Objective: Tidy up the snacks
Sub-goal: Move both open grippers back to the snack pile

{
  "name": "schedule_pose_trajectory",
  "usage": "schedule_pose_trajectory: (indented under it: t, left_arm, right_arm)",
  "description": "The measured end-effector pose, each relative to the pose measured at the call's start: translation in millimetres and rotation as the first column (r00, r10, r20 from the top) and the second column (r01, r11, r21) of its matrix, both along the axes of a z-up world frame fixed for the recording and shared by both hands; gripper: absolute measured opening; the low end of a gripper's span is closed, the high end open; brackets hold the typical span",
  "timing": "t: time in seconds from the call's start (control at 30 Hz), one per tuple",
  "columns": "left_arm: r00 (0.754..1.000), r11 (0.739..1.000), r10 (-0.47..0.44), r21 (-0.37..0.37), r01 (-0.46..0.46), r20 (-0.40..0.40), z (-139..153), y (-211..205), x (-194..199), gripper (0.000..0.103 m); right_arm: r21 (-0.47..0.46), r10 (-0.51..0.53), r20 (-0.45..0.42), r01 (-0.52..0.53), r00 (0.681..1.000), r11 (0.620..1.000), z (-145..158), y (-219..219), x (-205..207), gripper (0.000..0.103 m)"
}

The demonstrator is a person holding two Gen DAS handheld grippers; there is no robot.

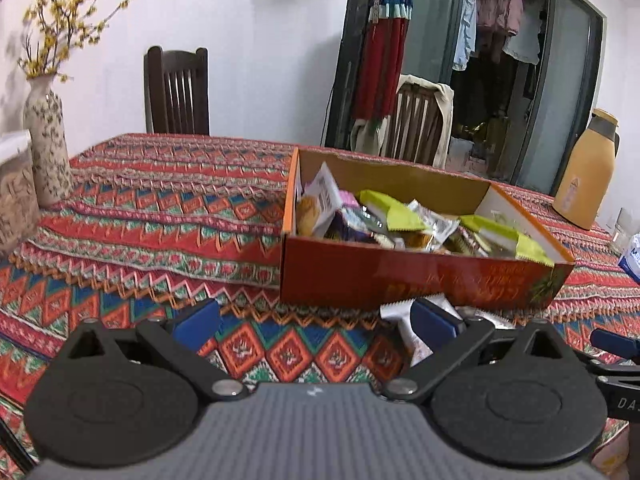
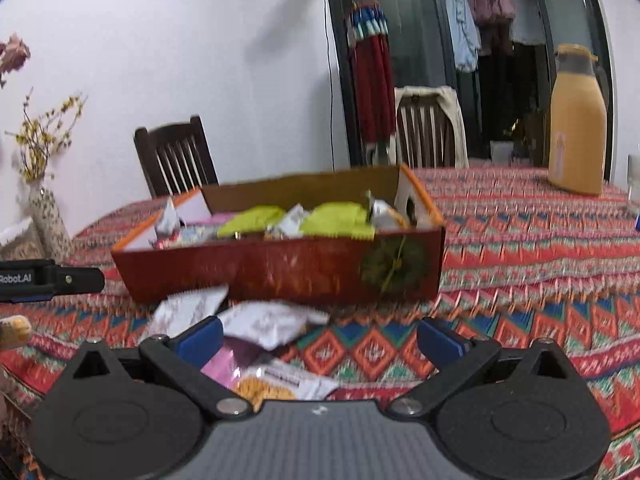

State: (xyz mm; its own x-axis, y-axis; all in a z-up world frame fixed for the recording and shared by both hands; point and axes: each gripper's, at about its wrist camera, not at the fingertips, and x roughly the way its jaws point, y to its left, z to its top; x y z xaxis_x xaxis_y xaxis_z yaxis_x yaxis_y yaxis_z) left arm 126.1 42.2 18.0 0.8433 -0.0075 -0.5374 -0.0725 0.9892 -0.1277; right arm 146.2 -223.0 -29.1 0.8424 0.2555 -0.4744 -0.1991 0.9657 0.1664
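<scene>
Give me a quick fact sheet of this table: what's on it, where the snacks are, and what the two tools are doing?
surface: table under a patterned cloth
container: orange box, open, partly filled with snack packets
loose snacks: white packets on the cloth in front of the box
other items: vase, yellow jug
left gripper: jaws open, holding nothing
right gripper: jaws open, above the loose packets
</scene>
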Motion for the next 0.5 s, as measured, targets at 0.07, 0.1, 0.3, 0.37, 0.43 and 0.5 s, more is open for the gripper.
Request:
schedule_pose_trajectory:
  t: [0.07, 0.1, 0.3, 0.37, 0.43, 0.5]
  left_arm:
    - [1.0, 1.0, -0.002, -0.003, 0.002, -0.005, -7, 0, 1, 0.103]
    - [1.0, 1.0, -0.003, -0.006, 0.003, -0.008, -9, 1, 2, 0.103]
    - [0.999, 0.999, -0.005, -0.04, 0.003, -0.034, -17, 4, 7, 0.103]
    - [0.999, 0.999, -0.006, -0.051, 0.004, -0.038, -17, 5, 8, 0.103]
    - [0.999, 0.998, -0.006, -0.056, 0.003, -0.039, -17, 5, 8, 0.103]
    - [0.999, 0.998, -0.006, -0.058, 0.003, -0.037, -18, 6, 8, 0.103]
  right_arm:
    - [-0.008, 0.001, -0.012, -0.002, 1.0, 1.0, -7, 3, 1, 0.103]
    - [-0.009, 0.001, -0.016, -0.001, 1.0, 1.0, -8, 4, 2, 0.103]
    - [-0.001, 0.013, -0.05, -0.013, 0.999, 1.0, -17, 8, 8, 0.103]
    - [0.004, 0.017, -0.053, -0.017, 0.998, 1.0, -18, 7, 8, 0.103]
    - [0.006, 0.021, -0.06, -0.021, 0.998, 1.0, -18, 8, 9, 0.103]
    - [0.005, 0.026, -0.065, -0.026, 0.998, 1.0, -19, 9, 10, 0.103]
